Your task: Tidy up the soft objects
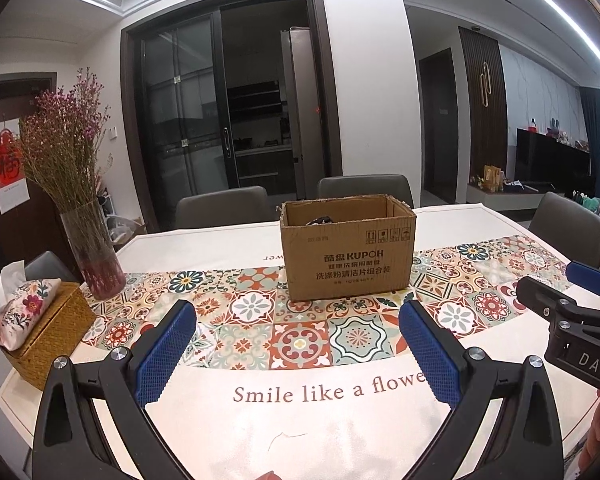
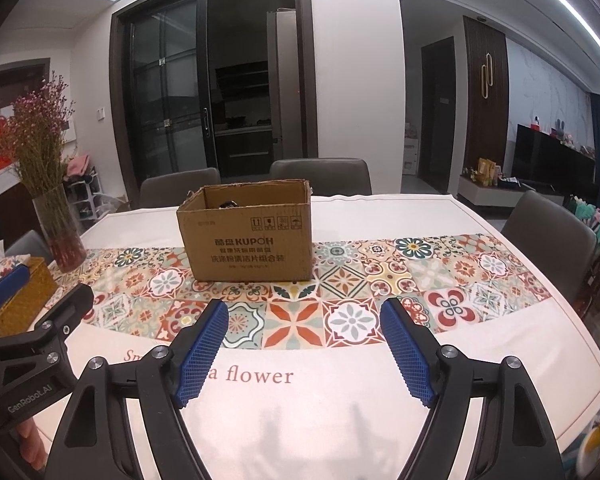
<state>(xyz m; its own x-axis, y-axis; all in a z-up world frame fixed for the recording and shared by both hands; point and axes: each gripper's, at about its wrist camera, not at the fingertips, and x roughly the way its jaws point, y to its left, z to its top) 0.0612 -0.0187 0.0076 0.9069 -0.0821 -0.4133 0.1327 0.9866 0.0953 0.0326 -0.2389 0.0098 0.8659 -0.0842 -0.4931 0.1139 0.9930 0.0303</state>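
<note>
An open cardboard box (image 1: 348,248) stands on the patterned runner in the middle of the table; it also shows in the right wrist view (image 2: 248,236). A dark object peeks over its rim inside (image 1: 320,220). My left gripper (image 1: 298,312) is open and empty, hovering over the near table in front of the box. My right gripper (image 2: 304,312) is open and empty, beside the left one and to the right of it. Each gripper shows at the edge of the other's view: the right one (image 1: 572,300) and the left one (image 2: 40,300).
A glass vase of dried flowers (image 1: 94,252) stands at the left. A wicker tissue box (image 1: 44,328) with a floral tissue pack sits at the table's left edge. Grey chairs (image 1: 364,186) surround the table (image 1: 300,420).
</note>
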